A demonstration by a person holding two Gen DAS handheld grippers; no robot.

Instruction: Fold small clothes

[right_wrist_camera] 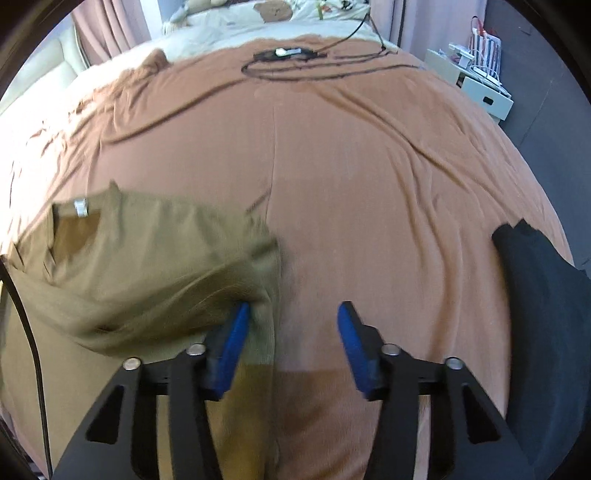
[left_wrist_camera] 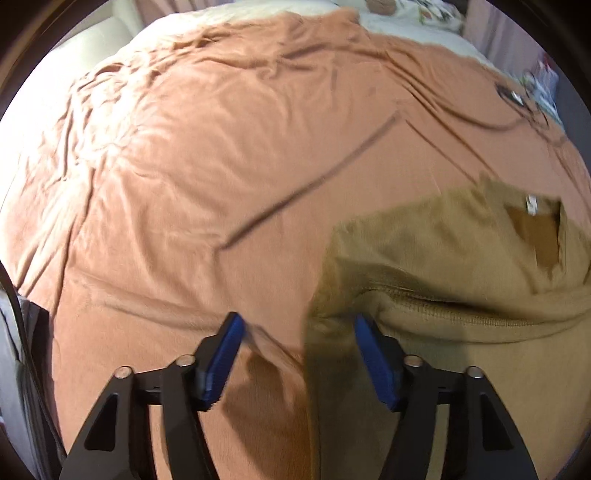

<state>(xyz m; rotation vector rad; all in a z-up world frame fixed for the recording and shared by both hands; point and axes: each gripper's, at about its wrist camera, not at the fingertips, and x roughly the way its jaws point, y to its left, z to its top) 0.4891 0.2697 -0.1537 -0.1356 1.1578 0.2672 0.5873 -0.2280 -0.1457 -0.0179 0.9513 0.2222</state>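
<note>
Right wrist only: black garment (right_wrist_camera: 546,317).

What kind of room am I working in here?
Most likely a bedroom: the work surface is a bed under a rust-orange bedspread, with pale pillows at its far end and pink curtains behind.

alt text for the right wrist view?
The right tool, its blue pads apart, straddles the edge of a tan T-shirt lying on an orange bedspread. A dark garment lies at right, and a looped black cable near the bed's far end.
</note>
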